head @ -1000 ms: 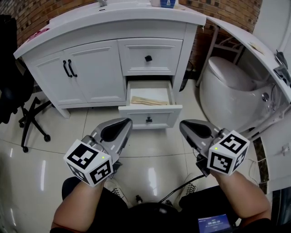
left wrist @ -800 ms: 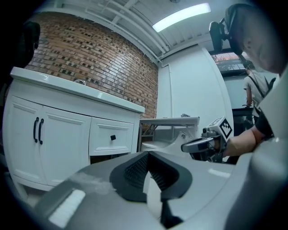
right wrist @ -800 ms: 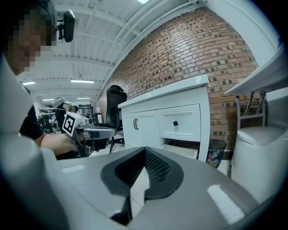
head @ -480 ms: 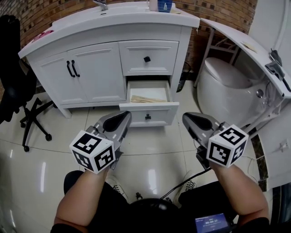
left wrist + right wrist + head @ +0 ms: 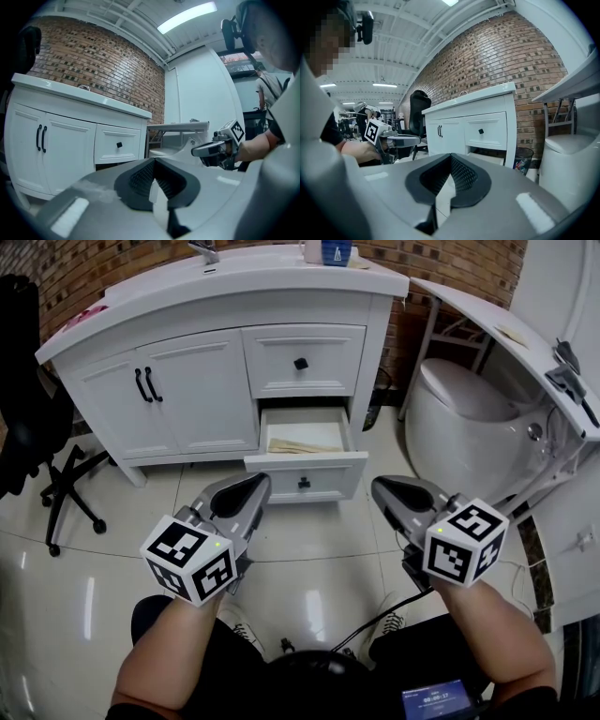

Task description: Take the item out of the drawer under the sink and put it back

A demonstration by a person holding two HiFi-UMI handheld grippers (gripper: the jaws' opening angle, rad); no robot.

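Low in the head view, the smooth grey left gripper (image 5: 260, 486) and right gripper (image 5: 379, 487) hover over glossy pale floor tiles (image 5: 309, 554). Each has its ribbed black pads pressed together with nothing between them. Just above them, the white panelled lower drawer (image 5: 305, 468) of the white vanity cabinet (image 5: 197, 390) is pulled out. The flat tan item (image 5: 305, 445) lies inside it, visible only from the head. The gripper views instead show the rough red brick wall (image 5: 487, 51), ceiling lights and each other's marker cubes.
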